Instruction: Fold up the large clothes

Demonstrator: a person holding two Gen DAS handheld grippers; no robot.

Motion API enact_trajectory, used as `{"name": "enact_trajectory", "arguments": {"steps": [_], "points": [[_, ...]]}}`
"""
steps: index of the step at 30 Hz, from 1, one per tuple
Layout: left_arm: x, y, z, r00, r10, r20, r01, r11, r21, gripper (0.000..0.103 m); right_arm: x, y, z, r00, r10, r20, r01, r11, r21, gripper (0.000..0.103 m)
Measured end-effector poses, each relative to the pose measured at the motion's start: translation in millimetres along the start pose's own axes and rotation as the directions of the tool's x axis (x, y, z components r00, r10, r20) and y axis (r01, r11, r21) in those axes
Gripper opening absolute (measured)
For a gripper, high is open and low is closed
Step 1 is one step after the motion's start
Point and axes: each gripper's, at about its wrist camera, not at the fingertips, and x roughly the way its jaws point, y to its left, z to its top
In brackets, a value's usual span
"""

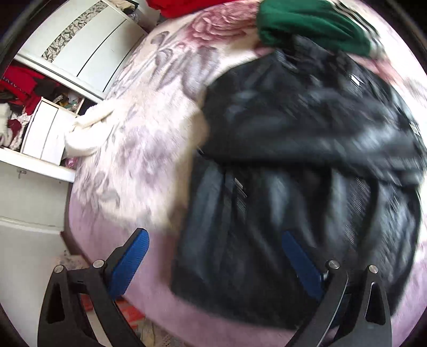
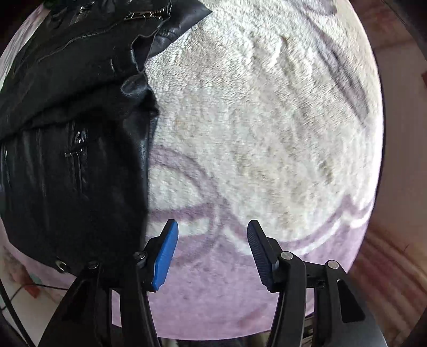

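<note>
Now my left hand-held gripper [image 1: 213, 248] hangs released over the black leather zip jacket [image 1: 307, 165] on the pink-and-cream floral fleece bed [image 1: 138, 149], its length running away from me. My right hand-held gripper [image 2: 212, 251], also released, sits just beside the jacket's right edge, open blanket beyond.

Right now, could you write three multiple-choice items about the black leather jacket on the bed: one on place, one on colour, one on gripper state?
1. In the right wrist view, the black leather jacket lies:
A. left of the right gripper
B. right of it
C. between its pads

2. The cloth garment beyond the jacket's far end is:
A. yellow
B. green
C. blue

3. The left gripper is:
A. shut on the jacket
B. shut, empty
C. open

Answers: 1 A, jacket fills the left side; 2 B, green fabric shows; 3 C, pads stand wide apart.
</note>
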Motion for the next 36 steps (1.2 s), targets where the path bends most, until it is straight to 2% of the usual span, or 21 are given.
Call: {"name": "enact_trajectory", "arguments": {"steps": [3,5,10,12,15,17,21,23,24,25,26,27,28,29,30,31,32,33,34,35,36], "points": [[-20,-60,-31,0.999,0.012,-0.044,-0.009,0.998,0.070,0.103,-12,-34,-20,0.995,-0.074,0.062,0.079,0.994,-0.078,0.067],[-31,-109,-53,0.997,-0.018,-0.078,0.028,0.991,0.128,0.103,-12,-63,-35,0.987,-0.132,0.092,0.141,0.985,-0.102,0.068],[-43,-220,-91,0.991,-0.083,-0.105,0.111,0.949,0.294,0.103,15,-125,-76,0.982,-0.186,0.037,0.189,0.976,-0.107,0.068],[-38,-256,-99,0.996,-0.044,-0.077,0.069,0.927,0.369,0.103,31,-153,-84,0.981,-0.195,-0.011,0.193,0.977,-0.093,0.068],[-8,-303,-108,0.996,0.084,-0.010,-0.069,0.875,0.479,0.103,53,-176,-84,0.980,-0.188,-0.069,0.184,0.981,-0.052,0.068],[13,-314,-111,0.992,0.125,-0.019,-0.098,0.855,0.510,0.103,61,-192,-76,0.982,-0.169,-0.086,0.169,0.986,-0.010,0.068],[18,-299,-97,0.996,0.088,-0.022,-0.068,0.886,0.460,0.103,61,-204,-44,0.992,-0.118,-0.048,0.119,0.992,0.027,0.068],[18,-290,-94,0.997,0.082,-0.013,-0.067,0.885,0.462,0.102,58,-200,-22,0.997,-0.078,-0.008,0.078,0.997,0.017,0.068],[19,-285,-91,0.996,0.089,-0.005,-0.077,0.884,0.460,0.089,57,-196,-11,0.999,-0.040,0.013,0.040,0.999,0.014,0.068],[20,-277,-86,0.995,0.097,0.005,-0.089,0.889,0.449,0.069,57,-192,5,0.999,0.035,0.038,-0.035,0.999,0.014,0.068],[23,-266,-81,0.997,0.076,-0.019,-0.061,0.903,0.425,0.034,57,-187,14,0.994,0.096,0.053,-0.097,0.995,0.016,0.068],[27,-258,-77,0.998,0.041,-0.053,-0.017,0.918,0.395,0.025,58,-182,31,0.974,0.213,0.073,-0.215,0.977,0.017,0.068],[30,-251,-71,0.997,0.009,-0.072,0.019,0.928,0.372,0.022,67,-178,44,0.945,0.316,0.085,-0.320,0.947,0.030,0.068],[32,-245,-66,0.997,-0.009,-0.082,0.038,0.932,0.360,0.013,69,-175,55,0.915,0.393,0.092,-0.398,0.917,0.041,0.069],[32,-238,-61,0.996,-0.020,-0.088,0.049,0.936,0.348,0.012,72,-169,71,0.865,0.492,0.100,-0.498,0.866,0.048,0.073],[32,-230,-57,0.996,-0.035,-0.087,0.063,0.940,0.334,0.011,75,-160,88,0.785,0.609,0.111,-0.616,0.786,0.046,0.080],[30,-222,-53,0.996,-0.042,-0.080,0.066,0.943,0.325,0.010,78,-153,100,0.716,0.688,0.119,-0.696,0.717,0.042,0.082],[28,-213,-50,0.997,-0.044,-0.067,0.063,0.946,0.318,0.010,82,-140,118,0.625,0.771,0.122,-0.779,0.626,0.036,0.086],[23,-204,-48,0.998,-0.041,-0.047,0.054,0.949,0.310,0.009,87,-128,131,0.550,0.826,0.121,-0.834,0.551,0.035,0.088],[16,-202,-48,0.998,-0.042,-0.038,0.051,0.951,0.305,0.009,94,-117,144,0.494,0.862,0.116,-0.869,0.493,0.038,0.088],[13,-195,-47,0.998,-0.046,-0.032,0.053,0.954,0.295,0.009,104,-104,156,0.455,0.886,0.093,-0.891,0.452,0.049,0.088]]}}
